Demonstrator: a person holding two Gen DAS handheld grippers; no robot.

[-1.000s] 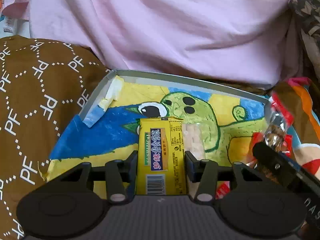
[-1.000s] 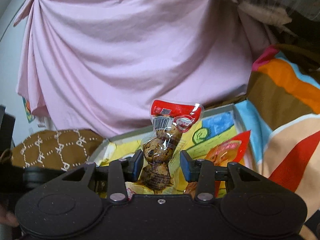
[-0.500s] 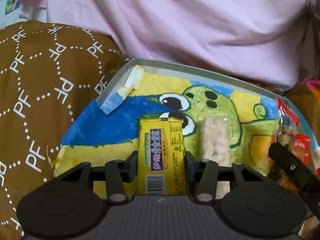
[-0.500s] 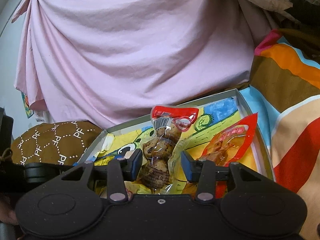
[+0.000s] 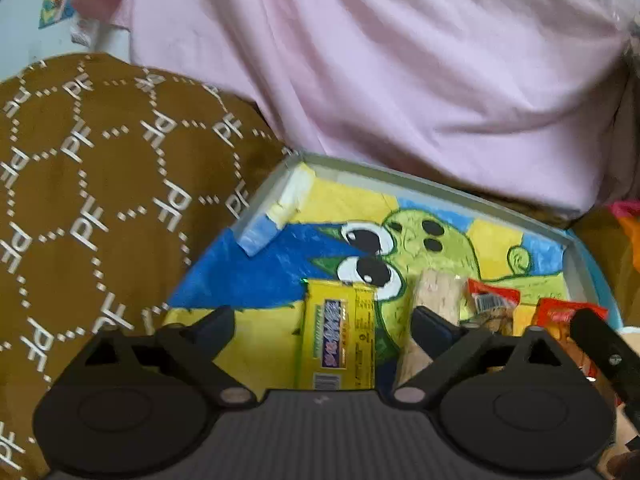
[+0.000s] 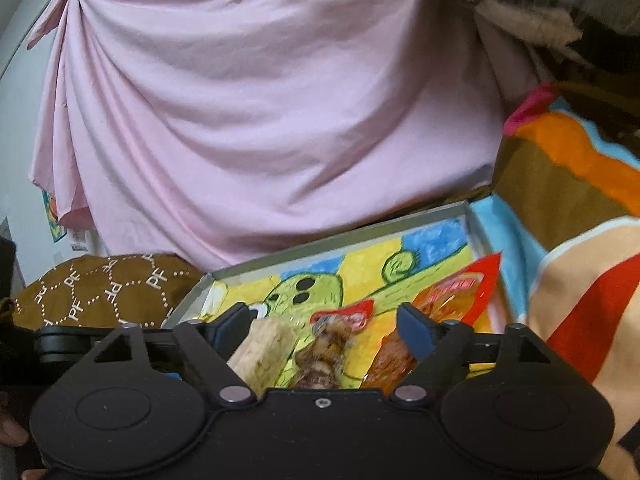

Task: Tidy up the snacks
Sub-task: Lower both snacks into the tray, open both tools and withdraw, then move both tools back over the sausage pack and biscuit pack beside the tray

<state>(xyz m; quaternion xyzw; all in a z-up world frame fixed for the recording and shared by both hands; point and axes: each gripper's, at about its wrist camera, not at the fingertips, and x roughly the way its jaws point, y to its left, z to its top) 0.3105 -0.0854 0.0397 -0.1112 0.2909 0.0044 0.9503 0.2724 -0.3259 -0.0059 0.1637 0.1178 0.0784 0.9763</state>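
Note:
A shallow tray (image 5: 440, 188) painted with a green cartoon creature lies on the bed. In the left wrist view my left gripper (image 5: 322, 326) has its jaws opening wide. The yellow wafer bar (image 5: 340, 336) lies flat on the tray between them, untouched by the pads. Right of it sit a pale cracker pack (image 5: 438, 296), the red-topped egg pack (image 5: 490, 304) and an orange-red pouch (image 5: 560, 316). In the right wrist view my right gripper (image 6: 324, 328) is opening too. The egg pack (image 6: 328, 340) lies on the tray (image 6: 340, 238) between its jaws, free of the pads, with the cracker pack (image 6: 266, 344) and pouch (image 6: 452, 292) beside it.
A brown cushion (image 5: 92, 208) printed with PF letters borders the tray on the left. Pink draped cloth (image 5: 380, 60) hangs behind the tray. A striped orange, brown and blue blanket (image 6: 576, 216) lies to the right. The right gripper's arm (image 5: 608, 356) shows at the left view's right edge.
Both grippers have opened. The yellow bar has dropped flat onto the tray from the left jaws, and the egg pack has fallen from upright onto the tray between the right jaws.

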